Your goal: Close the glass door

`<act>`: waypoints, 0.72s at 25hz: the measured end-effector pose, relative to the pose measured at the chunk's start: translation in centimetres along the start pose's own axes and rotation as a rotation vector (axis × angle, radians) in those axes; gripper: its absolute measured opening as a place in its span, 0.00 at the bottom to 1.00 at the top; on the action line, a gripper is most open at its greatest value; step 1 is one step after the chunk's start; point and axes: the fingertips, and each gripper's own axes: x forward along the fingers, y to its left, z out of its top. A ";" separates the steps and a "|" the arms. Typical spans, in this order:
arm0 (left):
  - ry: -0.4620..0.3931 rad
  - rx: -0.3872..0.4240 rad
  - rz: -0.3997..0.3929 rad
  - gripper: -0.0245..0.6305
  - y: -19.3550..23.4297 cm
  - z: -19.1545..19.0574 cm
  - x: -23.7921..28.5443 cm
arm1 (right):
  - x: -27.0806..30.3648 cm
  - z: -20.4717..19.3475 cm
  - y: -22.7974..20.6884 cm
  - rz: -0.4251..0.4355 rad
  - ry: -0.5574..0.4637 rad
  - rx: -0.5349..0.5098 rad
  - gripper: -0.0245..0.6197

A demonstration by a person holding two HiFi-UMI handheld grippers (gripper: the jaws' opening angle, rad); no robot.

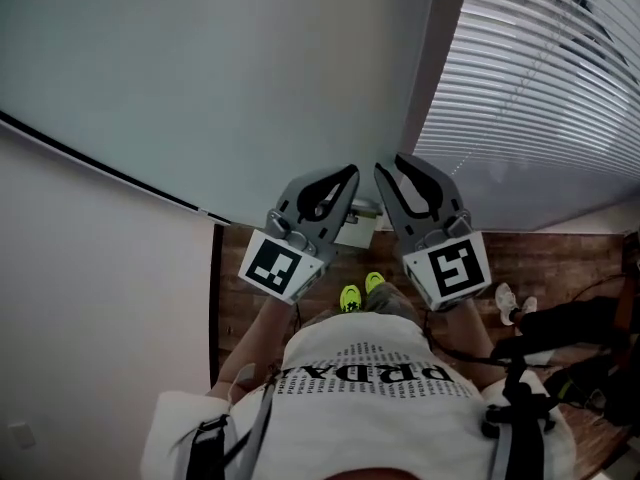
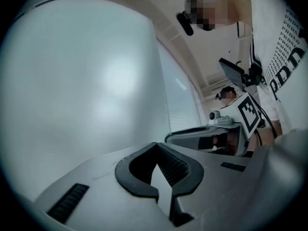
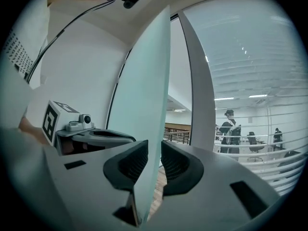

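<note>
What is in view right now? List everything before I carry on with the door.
glass door: one, frosted pale green, ajar, upper left
door post: one, grey, right of the door's edge
blinds: one set, white, upper right
wall: one, white, lower left
floor: one, brown wood, below
sneakers: one pair, white, floor at right
gear: count unclear, black, floor far right
bystanders: two, dark clothes, beyond the glazing
own shoes: one pair, neon yellow, floor
shirt: one, white with black print, bottom centre
left hand-held gripper: one, grey, shut and empty, by the glass
right hand-held gripper: one, grey, shut on the door's edge
</note>
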 end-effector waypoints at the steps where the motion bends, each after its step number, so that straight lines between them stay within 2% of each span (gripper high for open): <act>1: 0.007 0.000 0.004 0.03 0.0 0.0 0.0 | -0.1 0.2 0.0 0.004 0.000 -0.002 0.12; 9: -0.023 0.002 0.081 0.04 0.7 -1.0 -0.2 | 0.5 -0.3 0.6 0.060 -0.009 -0.042 0.12; 14: -0.045 0.039 0.102 0.04 1.1 -0.6 -0.3 | -0.4 0.1 0.3 0.013 -0.051 -0.097 0.12; 18: -0.080 0.063 0.133 0.04 2.1 -1.8 0.1 | -0.5 -1.6 0.8 0.094 -0.059 -0.019 0.12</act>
